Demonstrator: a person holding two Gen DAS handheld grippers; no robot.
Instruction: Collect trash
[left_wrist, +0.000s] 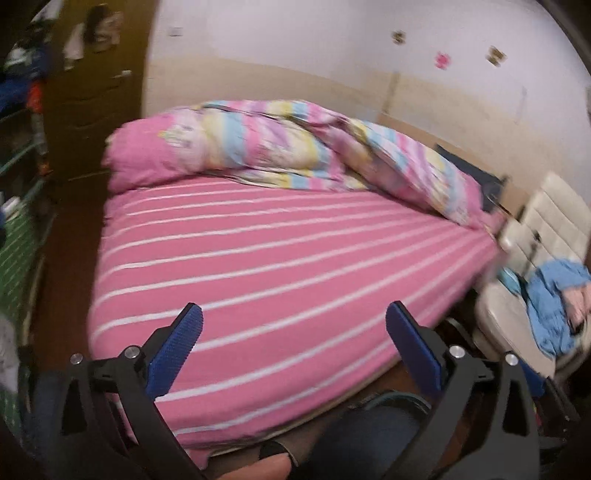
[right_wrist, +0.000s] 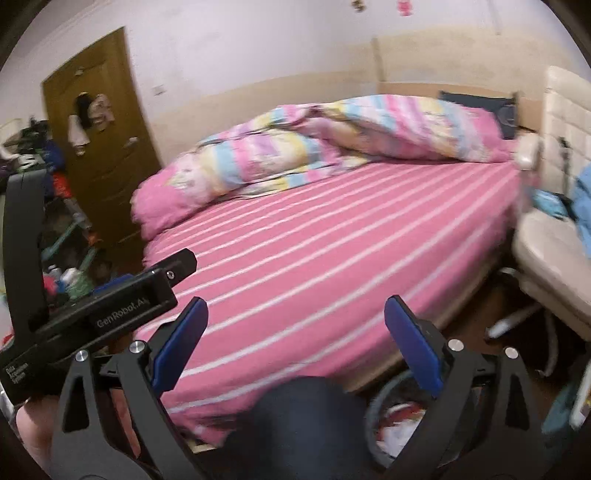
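Both grippers hang spread and empty over the bed (left_wrist: 280, 243), its pink white-striped sheet smooth and bare, a soft rumpled quilt (left_wrist: 295, 147) at its far side. Left gripper (left_wrist: 294, 325) and right gripper (right_wrist: 295, 319) seem between pickups. Trash (right_wrist: 400, 424) sits crumpled in a round bin (right_wrist: 384, 391) below; next, likely find more litter.

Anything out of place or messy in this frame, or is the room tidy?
Mostly untidy bedding: the duvet lies bunched along the far side of the bed. Blue clothing is heaped on the white chair. Nothing looks spilled or damaged.
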